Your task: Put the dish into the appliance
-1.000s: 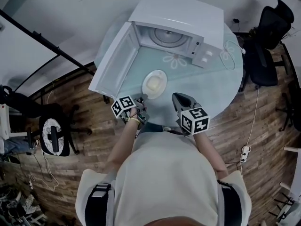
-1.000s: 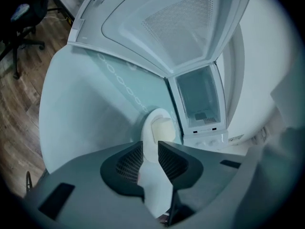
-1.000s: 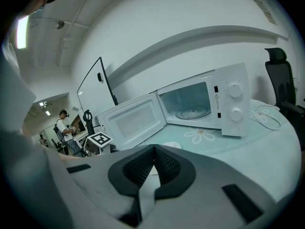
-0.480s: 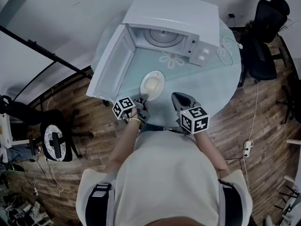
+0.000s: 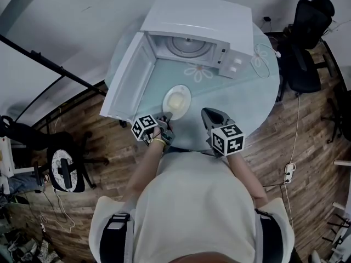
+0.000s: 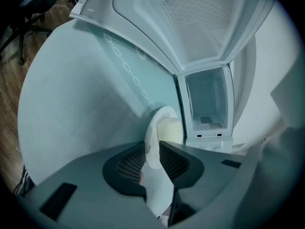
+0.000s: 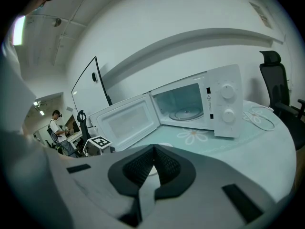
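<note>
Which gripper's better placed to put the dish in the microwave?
Left. The left gripper, jaws just opened, straddles the dish rim, facing the open microwave. The right gripper is shut, empty, off the dish.

Left gripper (image 6: 152, 145) jaws just now opening, white dish (image 6: 165, 126) rim between them, open microwave (image 6: 208, 104) beyond, glass table (image 6: 81, 94) left

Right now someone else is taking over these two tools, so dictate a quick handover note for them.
The left tool has just opened its jaws; the dish rim sits between them, with no sure grip yet.
The right tool is empty, jaws together, over the table beside the dish.
The dish lies on the table in front of the microwave.
Done: the door is swung wide open, and the turntable is bare.
Left to do: close on the rim, lift, and set the dish on the turntable.
</note>
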A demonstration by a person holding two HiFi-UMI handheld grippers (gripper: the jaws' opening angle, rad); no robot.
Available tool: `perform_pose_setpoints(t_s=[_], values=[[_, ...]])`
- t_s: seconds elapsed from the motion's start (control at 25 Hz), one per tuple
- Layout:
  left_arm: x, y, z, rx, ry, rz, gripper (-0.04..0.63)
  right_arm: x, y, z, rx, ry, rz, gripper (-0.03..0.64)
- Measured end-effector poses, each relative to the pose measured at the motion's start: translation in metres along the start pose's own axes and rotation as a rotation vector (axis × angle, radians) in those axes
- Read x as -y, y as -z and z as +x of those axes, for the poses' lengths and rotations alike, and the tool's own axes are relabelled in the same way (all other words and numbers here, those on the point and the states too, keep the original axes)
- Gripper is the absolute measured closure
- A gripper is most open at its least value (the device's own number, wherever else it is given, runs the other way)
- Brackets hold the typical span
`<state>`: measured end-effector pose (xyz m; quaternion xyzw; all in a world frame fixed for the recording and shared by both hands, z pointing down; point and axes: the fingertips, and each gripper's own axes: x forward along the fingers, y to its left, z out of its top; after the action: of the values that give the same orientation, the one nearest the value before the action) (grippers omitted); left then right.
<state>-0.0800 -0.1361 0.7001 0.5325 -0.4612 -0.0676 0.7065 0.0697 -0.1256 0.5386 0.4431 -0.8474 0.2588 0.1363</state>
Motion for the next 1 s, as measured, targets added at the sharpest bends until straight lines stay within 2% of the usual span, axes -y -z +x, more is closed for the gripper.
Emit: perform_pose_setpoints(t_s=[0.16,0.36,0.6,1.0], values=[[-0.005,0.004,-0.002,-0.006,-0.021,-0.008,0.548,0.000,-0.001,0.001,0.001,0.000,-0.009,0.611],[0.004,0.007,-0.005,-0.003,0.047,-0.021,0.559,0.001,-0.001,-0.001,0.001,0.000,-0.008,0.611],[0.021,0.002,-0.014,0.029,0.129,0.037,0.569,-0.003,-0.001,-0.001,-0.001,-0.003,-0.015,0.611],[0.034,-0.003,-0.018,0.065,0.217,0.008,0.569,-0.002,0.002,-0.004,-0.001,-0.003,-0.015,0.611]])
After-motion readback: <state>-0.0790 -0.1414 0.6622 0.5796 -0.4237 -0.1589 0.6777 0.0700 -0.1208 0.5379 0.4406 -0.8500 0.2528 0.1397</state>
